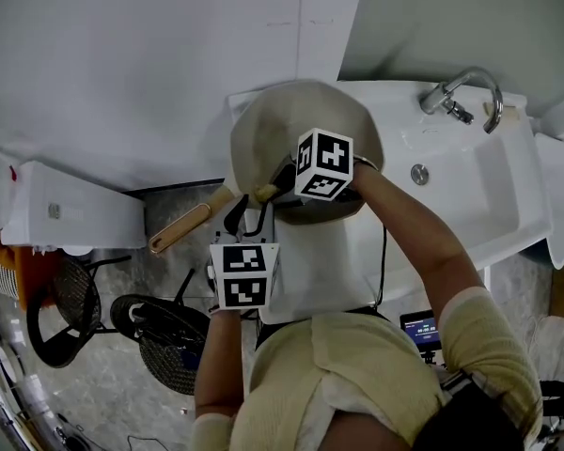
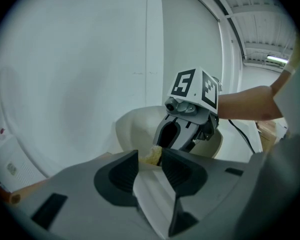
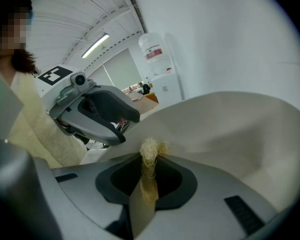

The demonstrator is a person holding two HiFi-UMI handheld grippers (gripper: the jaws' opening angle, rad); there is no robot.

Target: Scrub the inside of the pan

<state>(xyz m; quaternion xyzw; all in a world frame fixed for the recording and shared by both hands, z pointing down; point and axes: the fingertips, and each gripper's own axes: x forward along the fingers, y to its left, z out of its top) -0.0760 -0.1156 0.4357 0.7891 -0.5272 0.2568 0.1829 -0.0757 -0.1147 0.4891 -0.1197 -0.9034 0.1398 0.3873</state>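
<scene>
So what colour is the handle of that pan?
The pan handle is a light wooden tan, seen best in the head view.

The pan (image 1: 282, 116) has a smooth, matt cream inside, and its handle (image 1: 183, 226) looks like pale wood with a slight sheen. The scrubber (image 3: 149, 151) is a rough tuft of straw-coloured fibre. The left gripper (image 2: 149, 159) and right gripper (image 3: 149, 169) are smooth, matt grey plastic. To the right, the sink (image 1: 489, 205) is glossy white and its tap (image 1: 439, 98) is shiny metal. The person's top (image 1: 357, 374) is soft yellow cloth.
</scene>
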